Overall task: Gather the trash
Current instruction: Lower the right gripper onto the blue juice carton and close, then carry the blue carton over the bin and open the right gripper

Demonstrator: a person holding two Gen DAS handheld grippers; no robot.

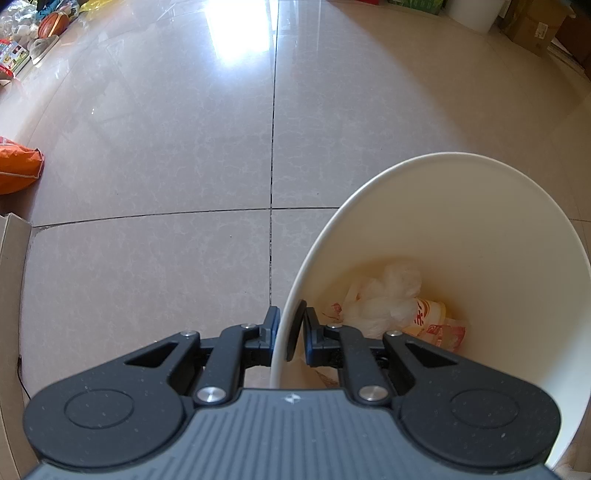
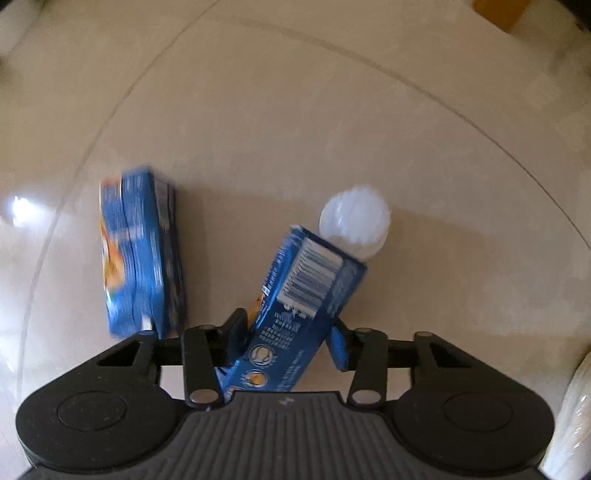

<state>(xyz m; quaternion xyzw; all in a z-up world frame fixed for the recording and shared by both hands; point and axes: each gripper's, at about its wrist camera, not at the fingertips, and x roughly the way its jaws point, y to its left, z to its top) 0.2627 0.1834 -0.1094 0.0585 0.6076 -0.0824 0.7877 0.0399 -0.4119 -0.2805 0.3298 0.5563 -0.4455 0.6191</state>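
In the left wrist view my left gripper (image 1: 290, 325) is shut on the near rim of a white bin (image 1: 480, 206), one finger outside the wall and one inside. At the bin's bottom lie a crumpled clear plastic bag (image 1: 388, 295) and printed wrappers (image 1: 436, 325). In the right wrist view my right gripper (image 2: 288, 343) is shut on a blue carton (image 2: 295, 302) with a barcode, held tilted above the floor. A second blue carton (image 2: 142, 254) lies on the tiles to the left. A white crumpled ball (image 2: 354, 221) sits just beyond the held carton.
Glossy beige floor tiles (image 1: 166, 147) spread ahead. An orange bag (image 1: 18, 170) and a cardboard edge (image 1: 11, 295) are at the left. Toys and a basketball (image 1: 53, 24) line the far left wall; cardboard boxes (image 1: 532, 26) stand far right.
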